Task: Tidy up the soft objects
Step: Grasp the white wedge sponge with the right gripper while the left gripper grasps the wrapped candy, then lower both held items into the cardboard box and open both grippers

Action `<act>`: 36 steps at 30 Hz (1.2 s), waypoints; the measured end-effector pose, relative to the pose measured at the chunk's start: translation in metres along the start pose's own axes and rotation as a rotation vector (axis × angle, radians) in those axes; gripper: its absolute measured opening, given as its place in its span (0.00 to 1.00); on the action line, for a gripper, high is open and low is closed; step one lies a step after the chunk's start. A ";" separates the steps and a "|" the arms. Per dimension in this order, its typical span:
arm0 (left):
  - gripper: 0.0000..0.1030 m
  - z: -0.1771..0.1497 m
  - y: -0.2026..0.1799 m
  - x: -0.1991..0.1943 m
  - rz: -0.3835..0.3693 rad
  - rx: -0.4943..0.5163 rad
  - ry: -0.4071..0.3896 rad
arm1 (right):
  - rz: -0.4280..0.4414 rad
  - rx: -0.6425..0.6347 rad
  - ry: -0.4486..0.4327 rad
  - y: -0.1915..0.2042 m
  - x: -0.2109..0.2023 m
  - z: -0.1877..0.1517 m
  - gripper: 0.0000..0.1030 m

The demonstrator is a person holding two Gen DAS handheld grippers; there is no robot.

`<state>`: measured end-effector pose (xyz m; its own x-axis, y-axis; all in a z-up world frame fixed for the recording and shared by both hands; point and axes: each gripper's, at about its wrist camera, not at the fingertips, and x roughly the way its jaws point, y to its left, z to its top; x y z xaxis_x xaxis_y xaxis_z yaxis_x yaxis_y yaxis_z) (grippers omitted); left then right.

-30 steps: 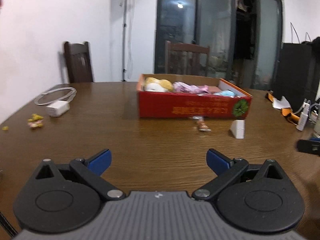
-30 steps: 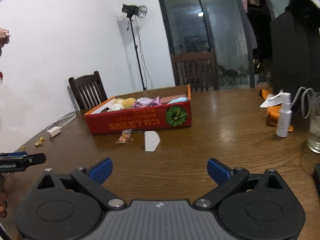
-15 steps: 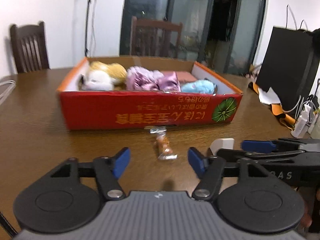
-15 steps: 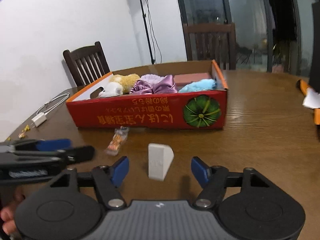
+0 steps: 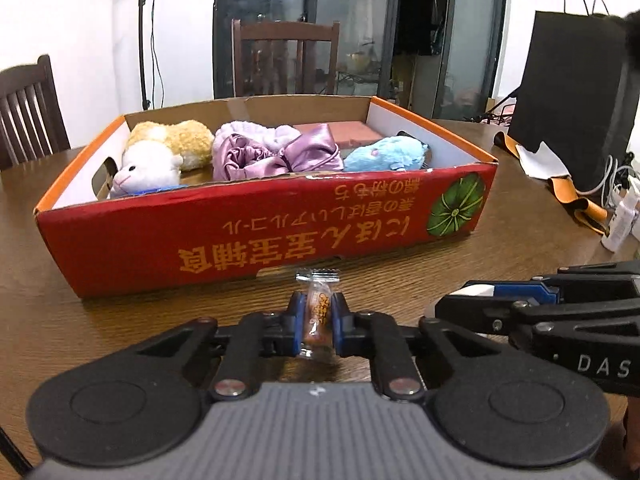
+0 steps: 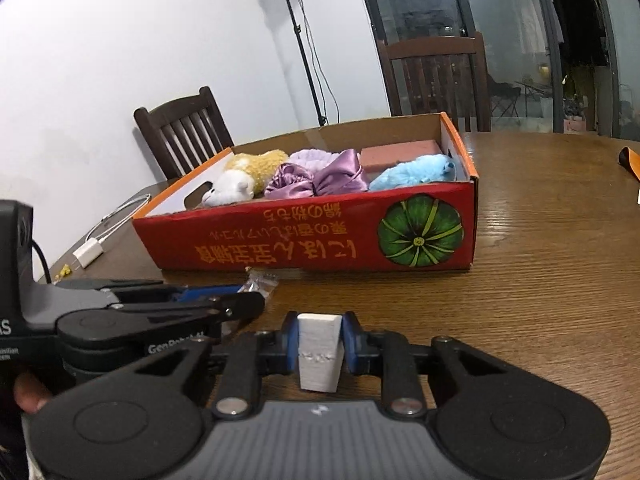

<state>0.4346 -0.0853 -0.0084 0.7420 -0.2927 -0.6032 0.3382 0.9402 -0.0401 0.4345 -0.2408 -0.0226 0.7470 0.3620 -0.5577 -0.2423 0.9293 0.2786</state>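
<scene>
Two grips at once: our left gripper (image 5: pixel 316 322) clamps the wrapped candy (image 5: pixel 318 316), our right gripper (image 6: pixel 320 344) is closing on the white wedge (image 6: pixel 319 354), both before the red box (image 5: pixel 256 236), so we should lift gently.

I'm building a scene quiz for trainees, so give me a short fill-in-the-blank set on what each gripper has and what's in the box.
1. The left gripper is shut on a wrapped ____.
2. The right gripper, jaws closing, pinches a ____ foam wedge.
3. The red cardboard box has a green ____ printed on its front.
4. The plush toy nearest that print is ____.

Missing words: candy; white; pumpkin; blue
</scene>
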 end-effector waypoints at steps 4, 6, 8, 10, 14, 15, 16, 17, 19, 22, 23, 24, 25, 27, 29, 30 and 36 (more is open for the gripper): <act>0.13 0.001 0.000 -0.010 -0.008 -0.019 0.002 | -0.006 -0.011 -0.005 0.002 -0.001 -0.002 0.21; 0.13 -0.001 -0.001 -0.022 -0.006 -0.028 -0.018 | -0.017 -0.011 -0.012 0.004 -0.003 -0.003 0.20; 0.13 -0.006 -0.001 -0.041 -0.012 -0.054 -0.032 | -0.022 -0.001 -0.019 0.005 -0.009 -0.006 0.20; 0.13 -0.013 0.001 -0.062 -0.018 -0.082 -0.041 | -0.021 0.014 -0.036 0.008 -0.020 -0.010 0.20; 0.13 -0.033 0.005 -0.109 -0.011 -0.124 -0.073 | -0.003 0.059 -0.073 0.017 -0.051 -0.027 0.20; 0.13 -0.038 0.006 -0.120 -0.009 -0.137 -0.082 | 0.000 0.064 -0.074 0.020 -0.057 -0.031 0.20; 0.13 -0.042 0.007 -0.130 -0.009 -0.150 -0.091 | 0.000 0.064 -0.075 0.024 -0.064 -0.036 0.20; 0.13 -0.046 0.008 -0.140 -0.009 -0.161 -0.100 | 0.000 0.058 -0.075 0.027 -0.070 -0.040 0.20; 0.13 -0.052 0.010 -0.157 -0.007 -0.175 -0.119 | 0.003 0.042 -0.074 0.035 -0.081 -0.046 0.20; 0.13 -0.057 0.010 -0.176 0.008 -0.174 -0.151 | 0.015 0.029 -0.086 0.045 -0.097 -0.052 0.20; 0.13 -0.057 0.010 -0.180 0.011 -0.174 -0.160 | 0.015 0.020 -0.091 0.049 -0.102 -0.053 0.20; 0.13 -0.058 0.010 -0.184 0.009 -0.177 -0.169 | 0.017 0.012 -0.095 0.052 -0.105 -0.053 0.20; 0.13 -0.059 0.011 -0.188 0.004 -0.182 -0.176 | 0.019 0.004 -0.100 0.056 -0.109 -0.053 0.20; 0.13 -0.061 0.012 -0.193 0.000 -0.186 -0.186 | 0.027 -0.011 -0.107 0.062 -0.114 -0.052 0.20; 0.13 -0.063 0.015 -0.195 -0.003 -0.192 -0.191 | 0.032 -0.022 -0.108 0.067 -0.117 -0.051 0.20; 0.13 -0.063 0.017 -0.195 -0.004 -0.197 -0.192 | 0.033 -0.026 -0.107 0.068 -0.117 -0.051 0.20; 0.13 -0.047 0.031 -0.186 -0.010 -0.199 -0.214 | 0.045 -0.043 -0.111 0.071 -0.107 -0.033 0.20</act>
<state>0.2800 0.0062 0.0646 0.8515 -0.3126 -0.4209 0.2421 0.9465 -0.2132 0.3165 -0.2109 0.0311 0.7980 0.3956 -0.4547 -0.3018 0.9153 0.2667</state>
